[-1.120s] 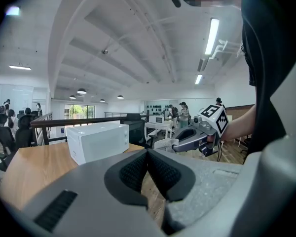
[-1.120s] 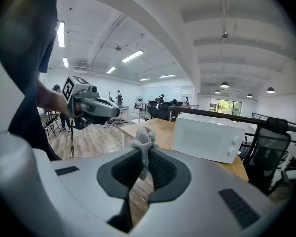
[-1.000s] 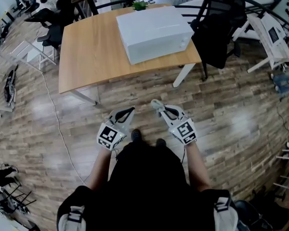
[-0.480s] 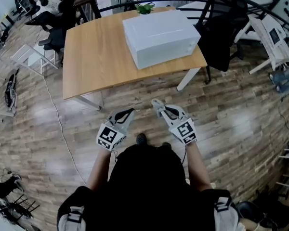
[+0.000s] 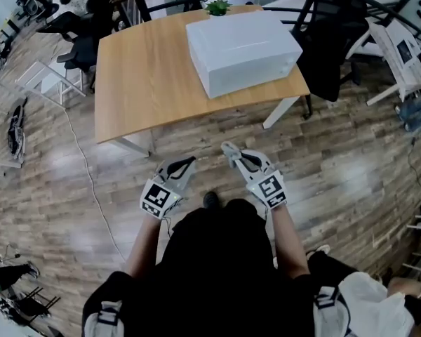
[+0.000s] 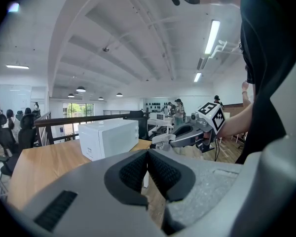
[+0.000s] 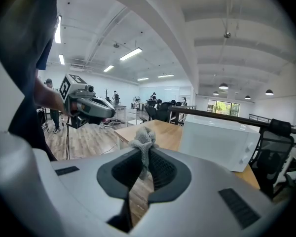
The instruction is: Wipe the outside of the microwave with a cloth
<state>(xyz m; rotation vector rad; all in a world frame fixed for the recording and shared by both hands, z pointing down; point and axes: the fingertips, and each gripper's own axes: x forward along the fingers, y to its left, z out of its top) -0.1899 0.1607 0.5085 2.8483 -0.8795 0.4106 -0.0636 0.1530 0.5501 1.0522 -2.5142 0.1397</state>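
White microwave [image 5: 243,43] on the right end of the wooden table [image 5: 147,76], side mark too small to read, left gripper [image 5: 185,164] off the table's near edge, jaws together and empty, right gripper [image 5: 229,151] likewise off that edge, clamping grey cloth [image 7: 142,141]

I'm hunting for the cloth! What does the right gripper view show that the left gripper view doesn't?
Only the right gripper view looks into the jaws of the right claw, shut on the grey cloth. Only the left gripper view looks into the jaws of the left claw, shut and empty. Both show the white microwave on the wooden table.
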